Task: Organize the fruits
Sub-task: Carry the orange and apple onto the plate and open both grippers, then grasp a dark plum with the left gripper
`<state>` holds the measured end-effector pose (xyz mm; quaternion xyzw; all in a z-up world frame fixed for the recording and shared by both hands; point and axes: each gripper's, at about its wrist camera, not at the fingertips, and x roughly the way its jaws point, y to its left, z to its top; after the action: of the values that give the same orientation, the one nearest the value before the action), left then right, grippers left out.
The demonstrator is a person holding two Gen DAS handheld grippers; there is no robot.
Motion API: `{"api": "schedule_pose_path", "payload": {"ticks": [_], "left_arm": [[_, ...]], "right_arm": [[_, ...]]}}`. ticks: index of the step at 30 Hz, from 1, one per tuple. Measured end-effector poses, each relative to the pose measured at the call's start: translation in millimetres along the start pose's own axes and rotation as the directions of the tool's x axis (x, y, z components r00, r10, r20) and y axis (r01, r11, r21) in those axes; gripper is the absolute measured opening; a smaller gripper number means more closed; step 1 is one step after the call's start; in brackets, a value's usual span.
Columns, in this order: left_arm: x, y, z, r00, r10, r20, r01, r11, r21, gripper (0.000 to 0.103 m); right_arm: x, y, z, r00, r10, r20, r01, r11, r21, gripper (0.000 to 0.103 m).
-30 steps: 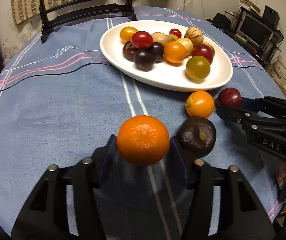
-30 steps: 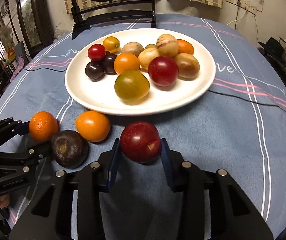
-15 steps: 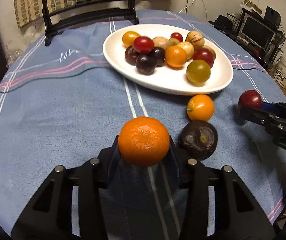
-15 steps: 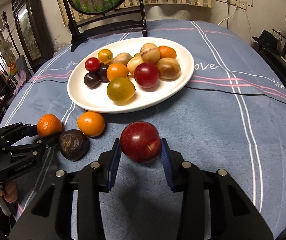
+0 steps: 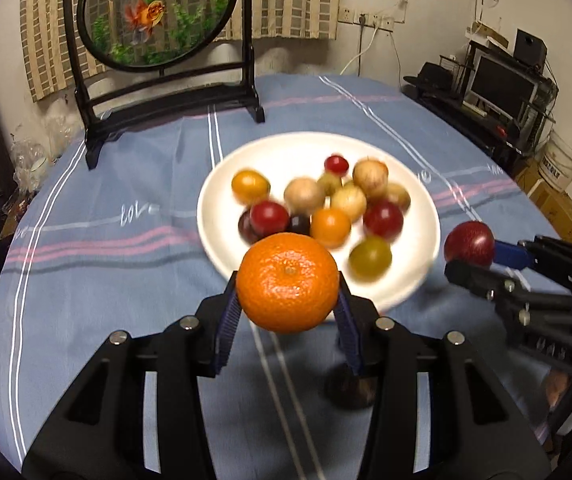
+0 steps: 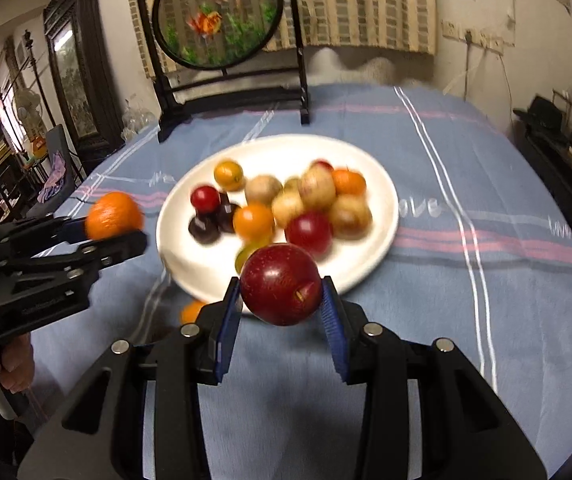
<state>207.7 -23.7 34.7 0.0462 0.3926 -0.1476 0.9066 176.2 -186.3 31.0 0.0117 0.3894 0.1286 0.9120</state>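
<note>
two hand-held grippers each hold a fruit above a desk with a plate of fruit.

the left hand-held gripper (image 5: 288, 302) is clamped on an orange (image 5: 287, 282); the white plate (image 5: 222, 200) of mixed fruit sits behind on the blue cloth; the right hand-held gripper (image 6: 281, 304) is clamped on a red apple (image 6: 281, 289), both fruits lifted clear of the desk (image 5: 106, 280).

The fruits heaped on the white oval plate (image 5: 414, 200) are motion-blurred in both views. A small orange fruit (image 6: 192, 311) and a dark round fruit (image 5: 348, 390) sit half hidden behind black gripper fingers.
</note>
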Motion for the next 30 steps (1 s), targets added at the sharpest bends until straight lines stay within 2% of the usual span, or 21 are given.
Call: {"api": "schedule_pose_path", "payload": {"ticks": [3, 8, 15, 20, 21, 22, 23, 24, 26, 30], "left_arm": [[14, 5, 25, 1.0, -0.006, -0.003, 0.006, 0.999, -0.036, 0.045], [40, 13, 49, 1.0, 0.014, -0.021, -0.015, 0.997, -0.071, 0.045], [78, 24, 64, 0.997, 0.042, -0.07, -0.049, 0.994, -0.102, 0.045], [92, 34, 67, 0.995, 0.03, -0.098, -0.044, 0.988, -0.15, 0.047], [91, 35, 66, 0.995, 0.031, -0.092, -0.045, 0.987, -0.155, 0.052], [88, 36, 66, 0.996, 0.036, -0.083, -0.049, 0.987, -0.156, 0.061], [84, 36, 66, 0.997, 0.046, -0.067, -0.056, 0.987, -0.154, 0.064], [78, 36, 66, 0.997, 0.049, -0.052, -0.056, 0.987, -0.152, 0.066], [68, 37, 65, 0.998, 0.041, -0.038, -0.046, 0.986, -0.158, 0.067], [41, 38, 57, 0.998, 0.053, 0.015, -0.05, 0.986, -0.158, 0.076]], "right_arm": [[7, 7, 16, 1.0, 0.007, 0.021, -0.006, 0.999, -0.035, 0.04], [36, 14, 37, 1.0, 0.012, 0.013, -0.011, 0.997, -0.07, 0.04], [76, 9, 59, 1.0, -0.013, -0.014, 0.012, 0.998, -0.057, 0.04], [91, 6, 67, 1.0, 0.003, -0.019, -0.004, 0.999, -0.042, 0.042], [92, 7, 67, 1.0, 0.0, -0.023, -0.001, 0.999, -0.043, 0.042], [91, 7, 67, 1.0, 0.006, -0.026, -0.007, 0.999, -0.041, 0.048], [88, 8, 66, 0.999, 0.026, -0.018, -0.027, 0.999, -0.036, 0.061], [84, 8, 64, 1.0, 0.022, -0.004, -0.022, 0.999, -0.031, 0.066], [75, 9, 62, 1.0, 0.0, 0.018, 0.0, 0.999, -0.04, 0.067], [57, 6, 54, 0.999, 0.011, 0.037, -0.01, 1.0, -0.029, 0.067]]}}
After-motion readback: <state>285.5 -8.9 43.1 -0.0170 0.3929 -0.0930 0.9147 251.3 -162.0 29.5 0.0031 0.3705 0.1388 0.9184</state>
